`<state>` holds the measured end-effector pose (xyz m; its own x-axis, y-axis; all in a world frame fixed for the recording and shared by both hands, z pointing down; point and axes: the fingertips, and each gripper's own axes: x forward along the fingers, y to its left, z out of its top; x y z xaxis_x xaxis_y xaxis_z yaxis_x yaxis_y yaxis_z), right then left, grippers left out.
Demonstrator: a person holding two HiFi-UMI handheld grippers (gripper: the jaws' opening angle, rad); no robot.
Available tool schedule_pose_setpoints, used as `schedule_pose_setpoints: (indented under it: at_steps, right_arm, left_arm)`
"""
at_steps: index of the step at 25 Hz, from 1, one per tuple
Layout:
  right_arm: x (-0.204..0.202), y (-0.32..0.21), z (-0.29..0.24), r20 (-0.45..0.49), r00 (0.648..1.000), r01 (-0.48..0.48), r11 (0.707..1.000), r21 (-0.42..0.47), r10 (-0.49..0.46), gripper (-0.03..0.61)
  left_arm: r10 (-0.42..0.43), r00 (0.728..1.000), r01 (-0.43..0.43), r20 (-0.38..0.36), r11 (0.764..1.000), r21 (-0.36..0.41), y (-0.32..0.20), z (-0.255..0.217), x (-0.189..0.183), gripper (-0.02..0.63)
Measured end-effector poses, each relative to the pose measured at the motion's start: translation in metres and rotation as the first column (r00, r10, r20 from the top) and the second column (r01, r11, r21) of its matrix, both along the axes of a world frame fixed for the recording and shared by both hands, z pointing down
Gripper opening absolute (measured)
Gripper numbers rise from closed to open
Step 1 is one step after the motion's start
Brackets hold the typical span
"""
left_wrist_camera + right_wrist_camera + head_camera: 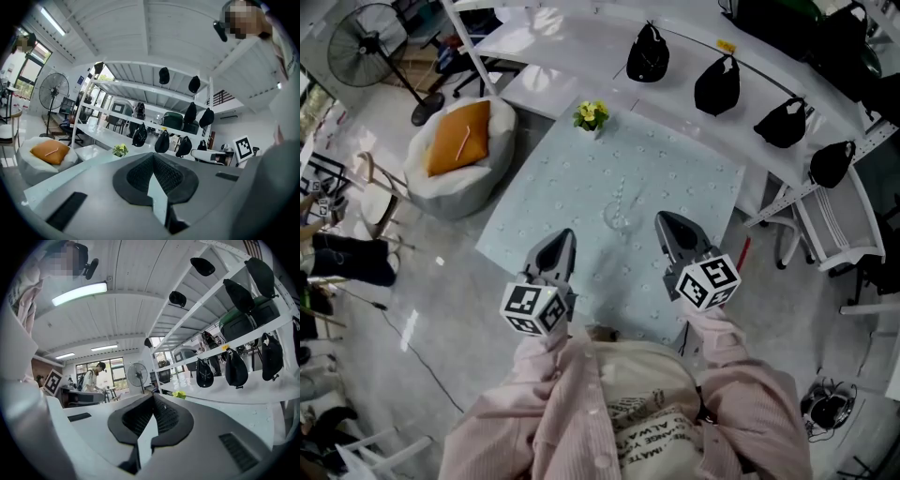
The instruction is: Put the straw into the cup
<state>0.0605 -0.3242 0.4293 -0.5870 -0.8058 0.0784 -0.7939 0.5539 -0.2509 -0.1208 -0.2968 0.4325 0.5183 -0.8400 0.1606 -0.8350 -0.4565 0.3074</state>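
A clear cup (pixel 617 217) stands near the middle of the pale blue tablecloth (pixel 553 187); it is faint, and a thin clear streak just behind it may be the straw, but I cannot tell. My left gripper (pixel 564 236) hovers at the cup's near left and my right gripper (pixel 665 221) at its near right, both apart from it. Both gripper views tilt up above the table and show neither cup nor straw. The left gripper (pixel 153 157) and the right gripper (pixel 153 397) have their jaws closed together with nothing between them.
A small potted yellow-flowered plant (pixel 592 115) sits at the table's far edge. Behind it a white shelf (pixel 581 28) carries several black caps (pixel 717 84). A beanbag with an orange cushion (pixel 459 150) and a fan (pixel 370 42) stand left, a white chair (pixel 830 230) right.
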Motion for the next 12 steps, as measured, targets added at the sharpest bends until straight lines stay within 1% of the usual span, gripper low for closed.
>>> schedule_pose_setpoints:
  at_steps: [3,7,12]
  right_arm:
    - [0.003,0.002,-0.011,0.008,1.000,-0.008,1.000,0.016,0.008,0.000]
    - [0.008,0.007,-0.023,0.017,1.000,-0.022,0.999,0.037,0.022,0.000]
    - [0.015,0.008,-0.032,0.034,0.999,-0.033,0.998,0.051,0.032,0.000]
  left_arm:
    - [-0.011,1.000,0.011,-0.007,1.000,0.020,0.002,-0.009,-0.005,-0.003]
    - [-0.014,0.999,0.012,0.035,0.999,0.045,0.007,-0.017,-0.010,-0.003]
    - [-0.017,0.999,0.014,0.043,0.998,0.066,0.008,-0.025,-0.011,-0.003]
